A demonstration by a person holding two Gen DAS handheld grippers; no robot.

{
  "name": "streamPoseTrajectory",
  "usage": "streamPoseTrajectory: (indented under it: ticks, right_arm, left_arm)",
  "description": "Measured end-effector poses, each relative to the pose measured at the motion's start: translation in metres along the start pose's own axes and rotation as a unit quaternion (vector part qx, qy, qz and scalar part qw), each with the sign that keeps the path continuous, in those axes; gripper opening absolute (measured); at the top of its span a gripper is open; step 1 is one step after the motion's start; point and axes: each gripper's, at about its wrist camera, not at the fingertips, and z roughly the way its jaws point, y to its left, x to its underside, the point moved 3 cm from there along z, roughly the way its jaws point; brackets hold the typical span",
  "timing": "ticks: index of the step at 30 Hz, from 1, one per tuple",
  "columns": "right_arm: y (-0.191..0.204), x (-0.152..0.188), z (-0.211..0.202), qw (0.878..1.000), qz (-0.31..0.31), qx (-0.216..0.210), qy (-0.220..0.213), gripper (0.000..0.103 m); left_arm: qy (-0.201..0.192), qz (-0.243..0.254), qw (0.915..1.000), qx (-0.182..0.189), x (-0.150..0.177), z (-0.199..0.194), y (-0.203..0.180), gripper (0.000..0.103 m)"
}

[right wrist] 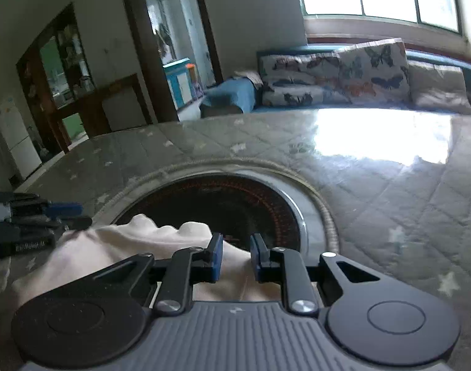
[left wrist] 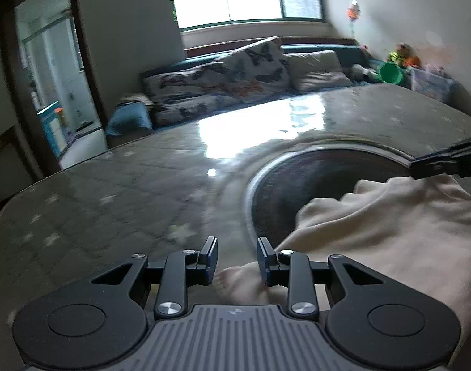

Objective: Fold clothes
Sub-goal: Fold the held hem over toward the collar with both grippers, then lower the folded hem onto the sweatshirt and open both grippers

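The left hand-held gripper (left wrist: 237,259) is spread, nothing between its pads, with the cream garment (left wrist: 390,241) at its 3 o'clock. The right hand-held gripper (right wrist: 235,256) is also spread, above the garment's (right wrist: 118,247) edge. The garment lies rumpled on the counter (left wrist: 112,191), overlapping the dark round inset (right wrist: 229,204) at its 6 o'clock.
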Motion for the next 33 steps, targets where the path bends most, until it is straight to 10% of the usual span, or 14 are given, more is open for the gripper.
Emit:
streamPoseTrajectory:
  ticks: [8,33]
  right_arm:
    - [0.025,0.034,-0.046,0.999,-0.032,-0.03,-0.006,0.019]
    - [0.014,0.049,-0.096,0.998,-0.025,-0.005,-0.054,0.034]
  left_arm:
    - [-0.044,0.038,0.9954,0.077,0.021,-0.069,-0.042,0.03]
    - [-0.053,0.031,0.9968,0.052,0.036,-0.096,-0.048,0.031]
